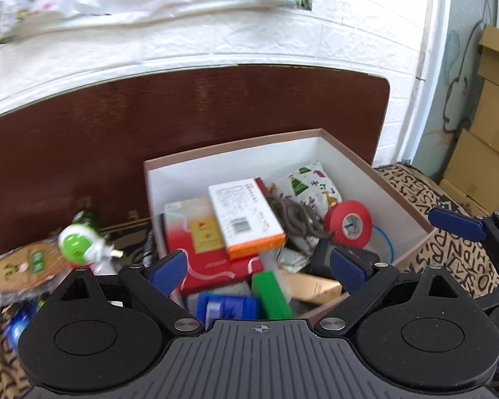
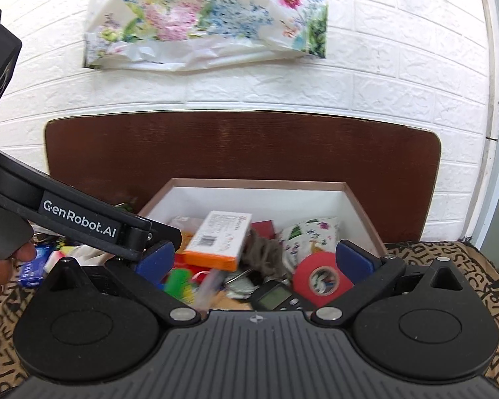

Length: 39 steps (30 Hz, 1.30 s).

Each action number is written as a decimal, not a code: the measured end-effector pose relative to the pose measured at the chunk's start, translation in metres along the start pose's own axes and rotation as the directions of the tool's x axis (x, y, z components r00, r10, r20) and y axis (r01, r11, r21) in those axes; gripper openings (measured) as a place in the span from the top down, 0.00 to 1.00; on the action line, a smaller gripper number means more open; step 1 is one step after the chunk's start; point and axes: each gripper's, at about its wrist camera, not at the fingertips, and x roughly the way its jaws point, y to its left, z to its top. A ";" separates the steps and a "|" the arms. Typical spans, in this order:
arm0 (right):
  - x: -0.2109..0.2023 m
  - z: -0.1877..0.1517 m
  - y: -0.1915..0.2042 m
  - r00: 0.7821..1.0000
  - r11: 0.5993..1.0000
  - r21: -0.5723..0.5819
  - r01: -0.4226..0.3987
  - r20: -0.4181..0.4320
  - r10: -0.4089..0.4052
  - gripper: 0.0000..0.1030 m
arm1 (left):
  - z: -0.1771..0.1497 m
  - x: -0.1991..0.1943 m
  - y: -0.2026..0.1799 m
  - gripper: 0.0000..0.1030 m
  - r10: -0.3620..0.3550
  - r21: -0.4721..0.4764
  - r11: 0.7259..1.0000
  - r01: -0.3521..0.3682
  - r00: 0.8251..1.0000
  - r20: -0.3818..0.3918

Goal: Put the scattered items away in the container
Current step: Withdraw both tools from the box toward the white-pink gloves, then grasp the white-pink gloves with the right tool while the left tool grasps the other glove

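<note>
Your left tool (image 1: 259, 267) and right tool (image 2: 254, 259) both stand spread wide with nothing between their pads, poised over the near edge of the box (image 1: 376, 179). Inside it lie a white-and-orange carton (image 1: 246, 217), red tape (image 1: 347, 224), grey cord (image 1: 296, 216) and a printed pouch (image 1: 311, 183). Left of the box, a green-and-white plug (image 1: 78, 244) sits on the patterned cloth (image 1: 449, 256).

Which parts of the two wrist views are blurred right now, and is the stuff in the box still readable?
Left wrist view: the green-and-white item and packets left of the box are motion-smeared; the red tape roll inside stays sharp. Right wrist view: the green block is blurred, the orange-edged carton is clear. Fisheye bends the brown board in both.
</note>
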 end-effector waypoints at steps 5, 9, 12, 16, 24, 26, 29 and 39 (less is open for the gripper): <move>-0.019 -0.010 0.025 1.000 1.000 -0.008 -0.028 -0.007 0.028 0.00 | -0.031 -0.033 0.008 0.02 0.050 -0.020 0.999 -0.049 0.998 0.029; -0.029 -0.023 0.049 0.997 0.997 -0.015 -0.072 -0.033 0.072 0.00 | -0.062 -0.051 0.022 0.02 0.097 -0.062 0.993 -0.096 0.995 0.025; -0.034 -0.035 0.069 0.991 0.993 -0.015 -0.115 -0.063 0.114 0.00 | -0.087 -0.062 0.038 0.02 0.123 -0.113 0.986 -0.121 0.992 0.007; -0.036 -0.049 0.097 0.980 0.984 -0.026 -0.175 -0.103 0.172 0.00 | -0.119 -0.076 0.061 0.02 0.159 -0.179 0.971 -0.160 0.987 -0.017; -0.036 -0.068 0.142 0.965 0.970 -0.063 -0.234 -0.139 0.223 0.00 | -0.162 -0.089 0.099 0.02 0.181 -0.278 0.941 -0.190 0.982 -0.058; -0.034 -0.071 0.148 0.963 0.968 -0.074 -0.240 -0.140 0.228 0.00 | -0.165 -0.089 0.106 0.02 0.181 -0.286 0.939 -0.193 0.981 -0.067; -0.027 -0.073 0.152 0.958 0.963 -0.079 -0.256 -0.150 0.242 0.00 | -0.163 -0.087 0.117 0.02 0.174 -0.309 0.933 -0.186 0.983 -0.067; 0.008 -0.074 0.177 0.967 0.955 -0.187 -0.231 -0.153 0.204 0.13 | -0.131 -0.050 0.153 0.08 0.172 -0.291 0.941 -0.171 0.985 -0.025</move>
